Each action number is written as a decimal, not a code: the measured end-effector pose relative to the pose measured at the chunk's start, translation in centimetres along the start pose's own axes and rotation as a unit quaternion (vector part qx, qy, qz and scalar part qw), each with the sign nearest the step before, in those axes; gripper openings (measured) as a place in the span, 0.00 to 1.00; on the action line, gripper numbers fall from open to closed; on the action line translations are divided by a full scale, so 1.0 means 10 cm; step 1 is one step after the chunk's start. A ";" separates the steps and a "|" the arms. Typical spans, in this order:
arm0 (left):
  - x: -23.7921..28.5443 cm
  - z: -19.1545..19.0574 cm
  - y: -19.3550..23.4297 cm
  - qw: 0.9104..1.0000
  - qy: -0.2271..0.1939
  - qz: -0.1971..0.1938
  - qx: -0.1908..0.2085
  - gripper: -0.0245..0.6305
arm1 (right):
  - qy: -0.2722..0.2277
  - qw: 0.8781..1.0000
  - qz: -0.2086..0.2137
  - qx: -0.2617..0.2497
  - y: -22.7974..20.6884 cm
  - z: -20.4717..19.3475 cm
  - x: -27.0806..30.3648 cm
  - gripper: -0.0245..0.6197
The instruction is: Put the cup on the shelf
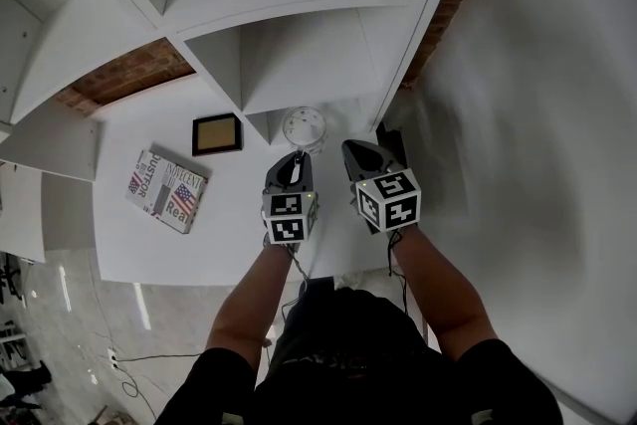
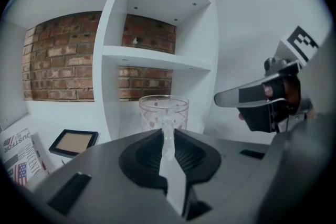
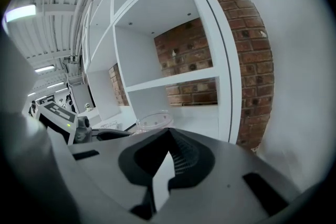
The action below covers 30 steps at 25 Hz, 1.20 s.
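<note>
1. Fingers of the left gripper point(image 1: 296, 157) pinch the handle of the glass cup point(image 1: 304, 127), which is just ahead at the open lower bay of the shelf point(image 1: 299, 55). The right gripper point(image 1: 356, 150) is beside it, fingers together and empty. A picture frame point(image 1: 217, 134) and a printed box point(image 1: 166, 190) lie left on the worktop point(image 1: 229, 234), well apart.
2. Left gripper view: the handle sits between the narrowed fingers, with the bay ahead open.
3. Right gripper view: the cup rim is ahead-left and the shelf upright is to the right.

White shelf unit's lower cubby point(image 2: 149, 81) open — clear pink-dotted glass cup point(image 2: 163, 113) at mouth; white upright divider point(image 2: 107, 86) flanks left.
</note>
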State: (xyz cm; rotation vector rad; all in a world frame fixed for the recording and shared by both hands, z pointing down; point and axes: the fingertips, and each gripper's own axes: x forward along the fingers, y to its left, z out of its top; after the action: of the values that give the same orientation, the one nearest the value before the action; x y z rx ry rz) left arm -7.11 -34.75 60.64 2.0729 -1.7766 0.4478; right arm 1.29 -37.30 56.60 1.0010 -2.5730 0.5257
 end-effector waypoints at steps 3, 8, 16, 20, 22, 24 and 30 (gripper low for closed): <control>0.16 -0.05 0.09 1.000 0.006 0.001 0.005 0.09 | 0.008 1.000 -0.003 0.003 -0.03 -0.07 0.14 0.04; 0.41 -0.16 0.23 1.000 0.017 0.007 -0.002 0.09 | 0.018 1.000 -0.008 0.007 -0.10 -0.20 0.28 0.04; 0.70 -0.31 0.43 0.999 0.024 0.021 -0.014 0.09 | 0.029 0.999 -0.014 0.021 -0.23 -0.40 0.39 0.04; 0.81 -0.29 0.46 1.000 0.017 0.022 -0.012 0.09 | 0.029 0.999 -0.015 0.028 -0.26 -0.46 0.43 0.04; 0.86 -0.27 0.47 1.000 0.016 0.023 -0.013 0.09 | 0.029 0.999 -0.016 0.031 -0.28 -0.48 0.44 0.04; 0.90 -0.26 0.49 0.999 0.015 0.025 -0.016 0.09 | 0.027 0.999 -0.016 0.032 -0.29 -0.49 0.46 0.04; 1.00 -0.23 0.56 0.999 0.019 0.031 -0.013 0.09 | 0.022 0.999 -0.016 0.036 -0.27 -0.47 0.52 0.04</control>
State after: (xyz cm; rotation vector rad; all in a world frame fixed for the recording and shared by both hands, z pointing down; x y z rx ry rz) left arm -11.15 -43.06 67.79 1.9831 -1.8186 0.4755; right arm 0.37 -40.02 63.56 1.0401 -2.5124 0.6285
